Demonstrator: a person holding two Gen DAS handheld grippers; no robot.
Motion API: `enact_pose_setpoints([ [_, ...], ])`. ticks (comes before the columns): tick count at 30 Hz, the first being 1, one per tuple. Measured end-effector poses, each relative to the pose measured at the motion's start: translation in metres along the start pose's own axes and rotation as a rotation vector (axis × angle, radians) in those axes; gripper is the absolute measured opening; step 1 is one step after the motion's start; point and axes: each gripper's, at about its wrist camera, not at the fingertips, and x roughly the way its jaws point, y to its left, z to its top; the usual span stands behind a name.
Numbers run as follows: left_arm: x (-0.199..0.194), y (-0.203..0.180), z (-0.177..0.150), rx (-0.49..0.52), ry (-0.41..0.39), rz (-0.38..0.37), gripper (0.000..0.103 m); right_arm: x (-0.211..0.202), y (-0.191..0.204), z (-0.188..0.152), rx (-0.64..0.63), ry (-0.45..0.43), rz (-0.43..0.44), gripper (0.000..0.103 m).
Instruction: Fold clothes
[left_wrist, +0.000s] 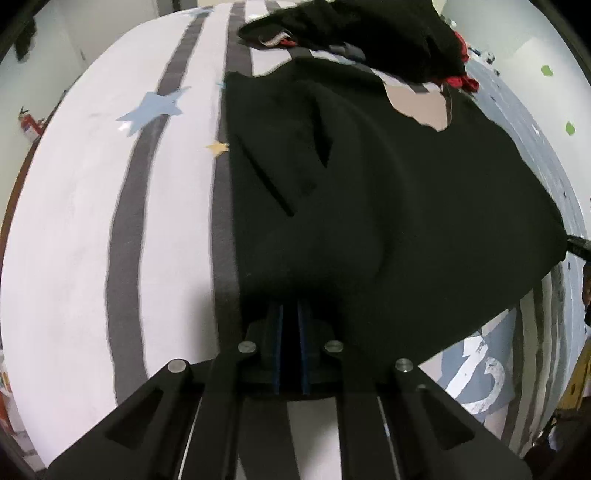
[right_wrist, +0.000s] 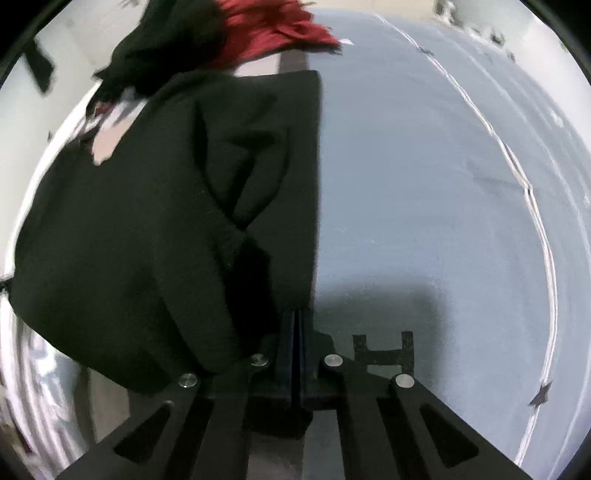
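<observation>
Both jaws closed. Left gripper (left_wrist: 291, 314) is pinched on the near hem of the black garment (left_wrist: 388, 184); I see cloth between the blue pads (left_wrist: 277, 343). Right gripper (right_wrist: 296, 317) is clamped at the garment's (right_wrist: 147, 229) near right corner, pads pressed together, with the fabric edge bunched at the tips. I read that as a grip, though the dark cloth makes it hard to confirm.

Garment lies spread on the bed sheet (left_wrist: 74, 221), which has grey stripes and star prints, and runs away from both grippers. It has a few diagonal creases mid-panel. Its right edge runs straight along the plain blue-grey part of the sheet (right_wrist: 424, 166).

Beyond its far end I see a heap of black and red clothes (left_wrist: 369, 33), red cloth (right_wrist: 269, 26) on top in the right view.
</observation>
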Motion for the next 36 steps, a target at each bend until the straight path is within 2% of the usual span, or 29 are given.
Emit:
enact_pose_setpoints([
  [6, -0.024, 0.009, -0.011, -0.017, -0.029, -0.014, 0.005, -0.012, -0.018, -0.007, 0.026, -0.017, 0.031, 0.001],
  [11, -0.015, -0.001, -0.012, -0.004, -0.030, -0.003, 0.005, -0.024, -0.033, -0.012, 0.094, -0.034, 0.115, 0.002],
  [13, -0.012, 0.001, -0.010, -0.039, -0.029, -0.014, 0.005, -0.028, -0.036, -0.014, 0.116, -0.037, 0.111, 0.007],
  [18, -0.002, 0.003, -0.011, -0.079, -0.013, -0.032, 0.006, -0.041, -0.038, -0.018, 0.188, -0.101, 0.186, 0.032],
  [23, 0.003, -0.001, -0.013, -0.063, -0.005, -0.032, 0.006, -0.050, -0.032, -0.024, 0.199, -0.134, 0.260, 0.035],
  [26, 0.010, -0.005, -0.013, -0.045, 0.008, -0.028, 0.006, -0.034, -0.012, -0.020, 0.125, -0.088, 0.223, 0.036],
  [29, 0.016, -0.008, -0.012, -0.024, 0.023, -0.014, 0.006, -0.022, -0.009, -0.014, 0.137, -0.065, 0.231, 0.036],
  [31, 0.016, -0.009, -0.011, -0.018, 0.024, -0.010, 0.006, -0.030, -0.018, -0.011, 0.173, -0.096, 0.231, 0.036],
  [34, 0.015, -0.009, -0.012, -0.016, 0.022, -0.012, 0.006, -0.045, -0.033, -0.011, 0.253, -0.144, 0.276, 0.036],
  [36, 0.015, -0.009, -0.013, -0.013, 0.020, -0.014, 0.006, -0.051, -0.026, -0.014, 0.208, -0.147, 0.313, 0.036],
])
